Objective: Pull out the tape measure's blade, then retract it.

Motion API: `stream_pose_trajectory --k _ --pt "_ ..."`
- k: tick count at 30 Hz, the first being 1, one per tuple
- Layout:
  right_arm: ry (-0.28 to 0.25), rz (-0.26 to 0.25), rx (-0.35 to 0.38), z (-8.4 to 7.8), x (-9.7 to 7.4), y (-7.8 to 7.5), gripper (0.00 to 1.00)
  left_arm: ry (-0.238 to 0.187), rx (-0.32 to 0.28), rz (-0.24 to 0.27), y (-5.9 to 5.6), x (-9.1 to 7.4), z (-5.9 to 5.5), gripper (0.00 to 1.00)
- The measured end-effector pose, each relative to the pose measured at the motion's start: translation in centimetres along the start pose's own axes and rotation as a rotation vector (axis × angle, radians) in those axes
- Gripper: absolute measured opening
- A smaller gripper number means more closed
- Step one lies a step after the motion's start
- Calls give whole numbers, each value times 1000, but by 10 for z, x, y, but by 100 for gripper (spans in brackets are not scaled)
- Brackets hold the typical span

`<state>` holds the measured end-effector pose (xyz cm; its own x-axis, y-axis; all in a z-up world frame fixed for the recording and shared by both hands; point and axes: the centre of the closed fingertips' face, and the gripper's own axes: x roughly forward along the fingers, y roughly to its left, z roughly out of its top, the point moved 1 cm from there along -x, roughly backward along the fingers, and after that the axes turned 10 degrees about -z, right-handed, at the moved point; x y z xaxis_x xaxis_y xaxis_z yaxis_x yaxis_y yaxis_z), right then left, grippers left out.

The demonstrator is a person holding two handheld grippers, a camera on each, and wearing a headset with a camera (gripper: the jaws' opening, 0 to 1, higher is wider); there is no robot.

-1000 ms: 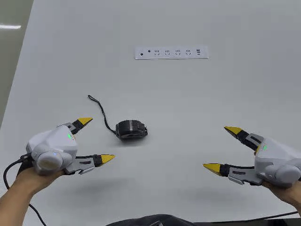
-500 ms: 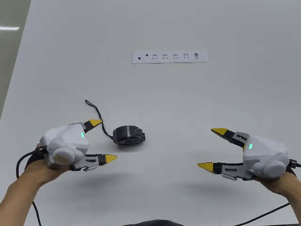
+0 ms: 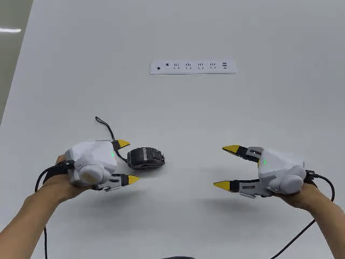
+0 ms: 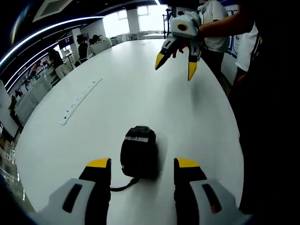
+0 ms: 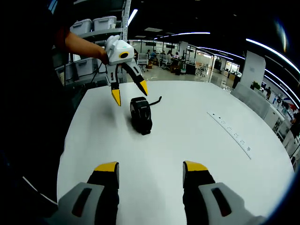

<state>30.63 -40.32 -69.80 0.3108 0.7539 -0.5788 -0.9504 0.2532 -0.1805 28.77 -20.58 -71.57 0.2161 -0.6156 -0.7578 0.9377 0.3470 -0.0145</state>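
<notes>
A black tape measure [image 3: 145,157] [image 4: 138,152] [image 5: 141,114] lies on the white table [image 3: 183,113], its thin black wrist strap [image 3: 106,127] trailing to the back left. My left gripper [image 3: 126,161] [image 4: 142,163] is open, its yellow tips just short of the case on either side, touching nothing. My right gripper [image 3: 228,167] [image 5: 149,167] is open too, well to the right of the tape measure and pointed at it. The blade is inside the case.
A white power strip [image 3: 193,67] [image 4: 78,100] [image 5: 230,130] lies flat farther back on the table. Cables [image 3: 318,205] run from both grippers toward the front edge. In the gripper views, an office with shelves and bins surrounds the table.
Both grippers have moved inward: the left one closed in on the tape measure until its tips flank the case, the right one came left toward it. The tape measure has stayed put.
</notes>
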Motion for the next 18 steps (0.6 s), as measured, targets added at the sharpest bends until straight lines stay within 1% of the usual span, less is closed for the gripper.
stream_pose_trajectory --k 3,9,11,14,16,18 --pt "0 19 -15 0 7 1 52 17 23 -13 0 6 0 49" --pt "2 60 -41 -1 22 5 49 37 49 -30 3 15 -1 45" --pt "2 70 -51 0 27 5 49 47 71 -42 3 18 -1 45" --pt "0 80 -61 0 33 6 47 62 89 -45 5 21 -2 43" --pt "0 88 -65 -1 38 6 47 68 92 -57 5 24 -3 43" --pt "-2 99 -70 2 42 7 46 80 103 -68 4 27 -5 42"
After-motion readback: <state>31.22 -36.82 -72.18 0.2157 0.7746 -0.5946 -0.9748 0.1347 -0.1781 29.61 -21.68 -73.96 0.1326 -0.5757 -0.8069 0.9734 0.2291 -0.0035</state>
